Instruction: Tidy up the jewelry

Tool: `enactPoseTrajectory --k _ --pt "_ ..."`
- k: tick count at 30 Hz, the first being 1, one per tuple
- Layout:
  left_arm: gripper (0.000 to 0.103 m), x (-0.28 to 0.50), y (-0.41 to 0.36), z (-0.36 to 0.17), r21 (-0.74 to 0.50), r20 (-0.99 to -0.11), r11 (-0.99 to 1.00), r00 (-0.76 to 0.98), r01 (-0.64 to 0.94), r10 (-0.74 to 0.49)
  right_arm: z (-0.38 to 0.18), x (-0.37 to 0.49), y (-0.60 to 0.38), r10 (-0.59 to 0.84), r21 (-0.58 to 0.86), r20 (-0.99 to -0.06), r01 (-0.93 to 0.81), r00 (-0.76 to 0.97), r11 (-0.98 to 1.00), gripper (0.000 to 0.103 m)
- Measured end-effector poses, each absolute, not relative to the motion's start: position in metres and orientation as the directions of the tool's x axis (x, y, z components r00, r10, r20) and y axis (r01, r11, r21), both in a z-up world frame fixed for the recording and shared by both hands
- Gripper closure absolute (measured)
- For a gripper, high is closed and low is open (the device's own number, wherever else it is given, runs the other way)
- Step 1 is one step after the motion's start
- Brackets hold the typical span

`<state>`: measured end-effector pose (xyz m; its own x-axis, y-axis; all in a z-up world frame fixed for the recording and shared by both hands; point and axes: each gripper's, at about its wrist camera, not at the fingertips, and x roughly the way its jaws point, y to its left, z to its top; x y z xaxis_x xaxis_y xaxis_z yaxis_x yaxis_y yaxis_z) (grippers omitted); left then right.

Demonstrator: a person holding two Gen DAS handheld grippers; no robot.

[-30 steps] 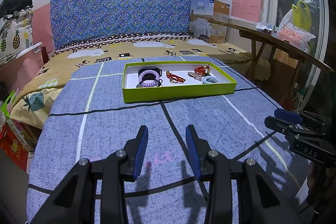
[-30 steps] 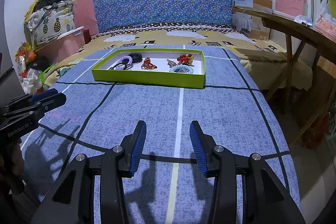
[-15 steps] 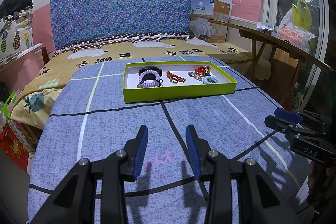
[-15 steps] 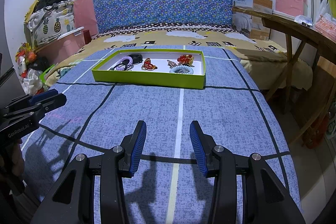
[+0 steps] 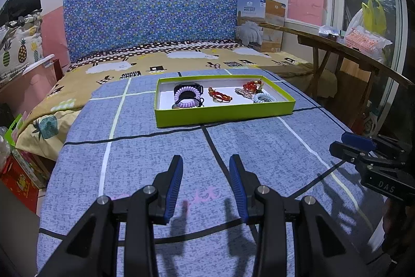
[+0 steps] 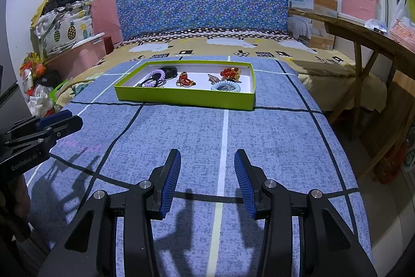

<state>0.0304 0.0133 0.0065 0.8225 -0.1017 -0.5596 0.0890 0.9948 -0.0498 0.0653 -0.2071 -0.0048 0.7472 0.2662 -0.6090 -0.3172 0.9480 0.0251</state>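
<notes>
With both tools hovering low over the near end of the blue-grey checked bedspread (image 5: 145, 147), well short of the shallow lime-green cardboard tray with the white floor (image 5: 223, 116), every piece of jewelry in view already lies inside that tray and none shows on the cloth; such a scene fits equally a tray waiting to be sorted and one already sorted, so I would judge no further; the left gripper (image 5: 206, 181) has its blue-padded jaws spread with nothing between them, and the right gripper (image 6: 207, 178) is likewise parted and empty; whichever piece is handled, good practice would be to come in over the near wall from above, pinch one item alone by its rim, and lift clear of its neighbours, since several touch or overlap; counted: one tray; one lilac coiled spiral band (image 5: 187, 98) lying over one black strap-like band (image 5: 192, 89) at the left end, with a thin dark cord beside them that I cannot identify; one red-and-gold ornament (image 5: 219, 95) in the middle; one small silvery-brown piece (image 6: 214, 78), one cluster of red beads with gold (image 6: 230, 73) and one pale blue coiled spiral band (image 6: 225, 88) at the right end; two grippers
</notes>
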Motion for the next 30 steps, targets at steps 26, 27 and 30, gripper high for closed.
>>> enactPoseTrajectory --k 26,27,30 --pt "0.064 0.0331 0.0154 0.0034 -0.069 -0.582 0.995 0.807 0.067 -0.095 -0.004 0.0637 -0.2055 0.265 0.02 -0.609 -0.319 0.748 0.948 0.059" --pt "0.064 0.0332 0.0149 0.0027 -0.068 -0.585 0.996 0.806 0.065 -0.093 -0.004 0.064 -0.2055 0.265 0.021 -0.609 -0.318 0.748 0.948 0.059" --pt "0.064 0.0341 0.0143 0.0012 -0.067 -0.592 0.996 0.801 0.063 -0.091 -0.0039 0.0638 -0.2056 0.264 0.021 -0.61 -0.317 0.748 0.948 0.059"
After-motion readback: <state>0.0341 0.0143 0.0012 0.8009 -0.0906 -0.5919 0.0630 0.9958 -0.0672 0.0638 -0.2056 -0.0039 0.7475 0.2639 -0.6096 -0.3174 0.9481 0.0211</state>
